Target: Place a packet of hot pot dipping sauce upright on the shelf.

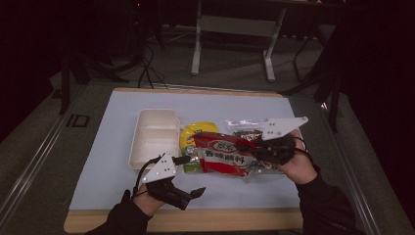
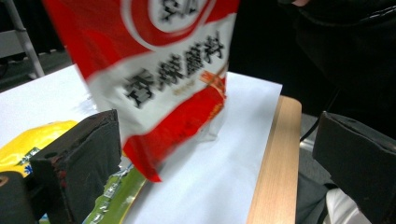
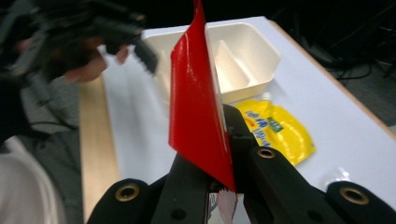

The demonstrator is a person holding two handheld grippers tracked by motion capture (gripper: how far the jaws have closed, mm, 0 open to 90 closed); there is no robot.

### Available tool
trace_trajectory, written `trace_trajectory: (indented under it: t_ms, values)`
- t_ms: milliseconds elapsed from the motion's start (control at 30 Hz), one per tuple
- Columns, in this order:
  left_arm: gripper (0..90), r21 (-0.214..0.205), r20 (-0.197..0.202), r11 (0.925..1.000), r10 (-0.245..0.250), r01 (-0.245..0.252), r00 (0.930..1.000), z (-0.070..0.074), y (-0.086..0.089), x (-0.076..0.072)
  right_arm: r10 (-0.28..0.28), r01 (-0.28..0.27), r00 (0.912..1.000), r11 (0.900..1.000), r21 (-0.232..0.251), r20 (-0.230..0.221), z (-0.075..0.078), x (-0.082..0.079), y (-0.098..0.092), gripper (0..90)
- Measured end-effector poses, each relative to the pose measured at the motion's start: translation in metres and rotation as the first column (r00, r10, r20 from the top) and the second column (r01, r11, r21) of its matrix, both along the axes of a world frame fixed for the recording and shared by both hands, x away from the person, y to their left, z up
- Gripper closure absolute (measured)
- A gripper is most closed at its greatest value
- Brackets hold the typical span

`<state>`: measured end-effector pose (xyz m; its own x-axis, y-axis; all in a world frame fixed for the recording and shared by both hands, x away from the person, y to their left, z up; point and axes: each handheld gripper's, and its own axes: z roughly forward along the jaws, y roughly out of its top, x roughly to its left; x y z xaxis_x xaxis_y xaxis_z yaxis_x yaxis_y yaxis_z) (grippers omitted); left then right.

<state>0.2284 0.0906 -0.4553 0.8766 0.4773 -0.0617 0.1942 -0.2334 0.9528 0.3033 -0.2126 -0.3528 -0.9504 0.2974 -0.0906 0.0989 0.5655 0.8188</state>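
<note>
At the bottom of the high view, left of centre, the left gripper (image 1: 199, 192) sits over the near edge of the table (image 1: 195, 220), its jaws spread wide with nothing between them. Its own view confirms this: the two black jaws stand far apart at the lower left and lower right of the frame, and the red and white packet (image 2: 154, 93) hangs beyond them, clear of both pads.

Further right in the high view, the right gripper (image 1: 254, 149) is clamped on that red and white packet (image 1: 222, 154), which is lifted above the white mat (image 1: 98, 171) near the frame's middle. In the right gripper view the jaws are pressed together on the packet's lower edge (image 3: 198, 116), and the packet stands on edge up the centre of the frame.

Just left of the packet in the high view lies a yellow pouch (image 1: 195, 133), with a green packet (image 1: 192, 164) below it; whether the two touch I cannot tell. A clear crinkled packet (image 1: 243, 128) lies behind the red one, toward the upper right of the mat.

Farther left, a white two-compartment tray (image 1: 139, 156) rests on the mat, just beside the yellow pouch. Beyond the table, at the top of the frame, the legs of a pale stand (image 1: 196, 58) rest on the grey floor.
</note>
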Motion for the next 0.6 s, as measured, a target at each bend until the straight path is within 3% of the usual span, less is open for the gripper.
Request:
trace_trajectory:
  t_ms: [233,600]
  values:
    - [2.1,0.038,0.000,0.9993,0.003,-0.003,1.0000,-0.019,-0.007,-0.014,-0.015,0.016,0.9998,0.9996,0.022,-0.013,0.005,0.020,0.012,89.2]
    - [2.1,0.068,-0.019,0.9977,0.005,-0.004,0.9998,-0.048,-0.012,-0.023,-0.028,0.028,0.9995,0.9992,0.027,0.010,0.015,0.044,0.038,89.1]
